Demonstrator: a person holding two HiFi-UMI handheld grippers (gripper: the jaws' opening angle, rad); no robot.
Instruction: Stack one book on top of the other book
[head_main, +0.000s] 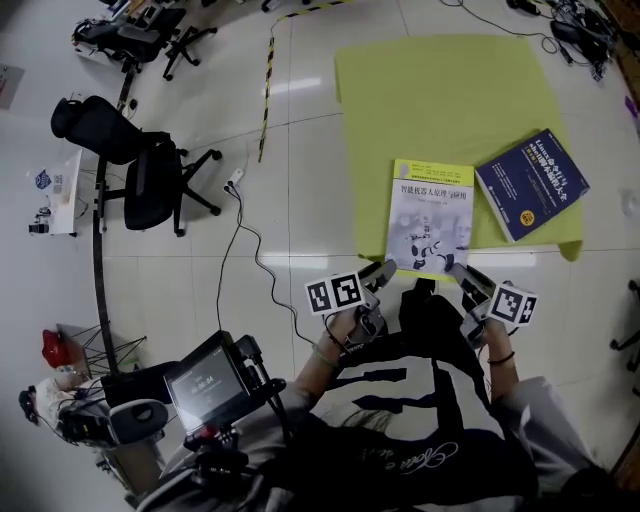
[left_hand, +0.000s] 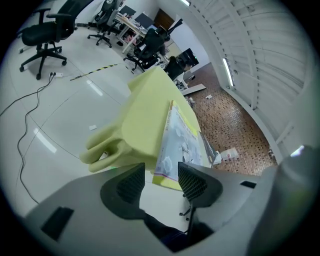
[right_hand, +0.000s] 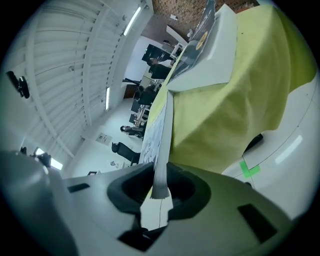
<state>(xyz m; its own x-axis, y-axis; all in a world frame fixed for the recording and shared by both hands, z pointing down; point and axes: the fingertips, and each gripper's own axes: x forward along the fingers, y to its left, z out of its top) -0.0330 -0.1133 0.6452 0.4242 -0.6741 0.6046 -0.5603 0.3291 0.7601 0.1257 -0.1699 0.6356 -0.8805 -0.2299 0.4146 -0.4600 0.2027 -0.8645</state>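
A yellow-and-white book (head_main: 430, 215) lies on a yellow-green cloth (head_main: 440, 90) on the floor, with a blue book (head_main: 530, 183) beside it to the right, apart from it. My right gripper (head_main: 458, 270) is at the yellow book's near right corner; in the right gripper view (right_hand: 161, 185) the book's edge (right_hand: 162, 150) stands between the pads, which press on it. My left gripper (head_main: 383, 270) is at the near left corner. Its jaws (left_hand: 161, 181) stand open, and the yellow book (left_hand: 177, 145) lies just beyond them. The blue book (right_hand: 200, 35) shows farther off.
Black office chairs (head_main: 140, 170) stand to the left, with a cable (head_main: 250, 250) running over the white floor. A yellow-black tape strip (head_main: 268, 60) lies at the cloth's far left. A device with a screen (head_main: 205, 385) hangs by the person's left side.
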